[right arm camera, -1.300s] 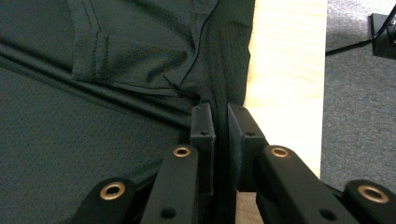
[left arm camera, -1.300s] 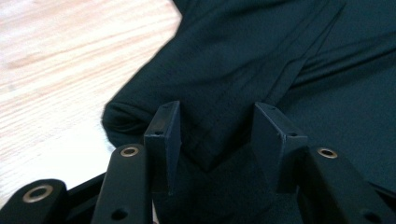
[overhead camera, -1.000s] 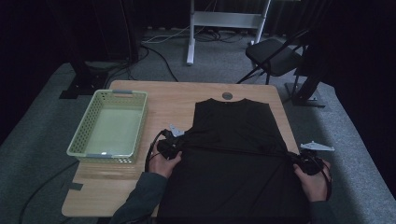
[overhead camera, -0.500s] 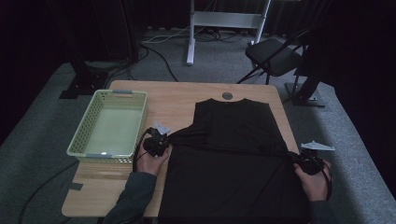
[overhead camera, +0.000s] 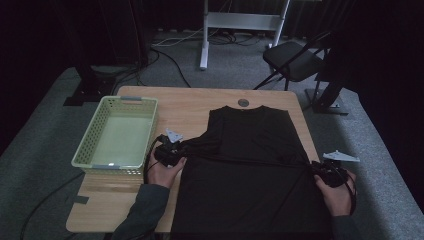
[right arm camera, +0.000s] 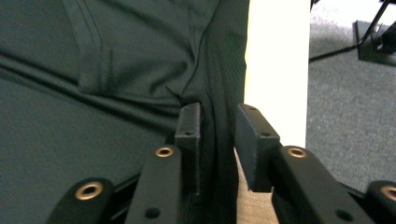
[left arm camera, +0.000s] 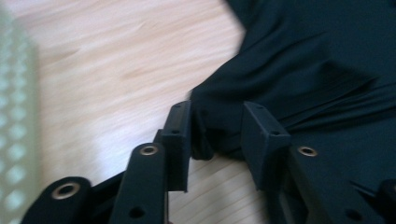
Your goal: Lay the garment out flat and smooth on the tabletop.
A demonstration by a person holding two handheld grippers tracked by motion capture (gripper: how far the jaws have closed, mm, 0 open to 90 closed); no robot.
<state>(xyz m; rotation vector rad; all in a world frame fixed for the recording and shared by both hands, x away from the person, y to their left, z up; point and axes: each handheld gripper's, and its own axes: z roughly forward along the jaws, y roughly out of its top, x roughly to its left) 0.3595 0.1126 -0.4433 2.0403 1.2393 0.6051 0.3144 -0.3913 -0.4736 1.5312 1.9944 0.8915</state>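
Both grippers (overhead camera: 176,152) (overhead camera: 320,172), jaws just opening, loosely straddled the limp, light black fabric shirt's (overhead camera: 250,170) side folds, best pinched there.

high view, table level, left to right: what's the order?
green basket → left gripper → black shirt → right gripper

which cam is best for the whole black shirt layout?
High view: it shows the whole black shirt spread on the table, folded across the middle. The left gripper view shows a bunched edge between open tongs; the right gripper view shows a side fold.
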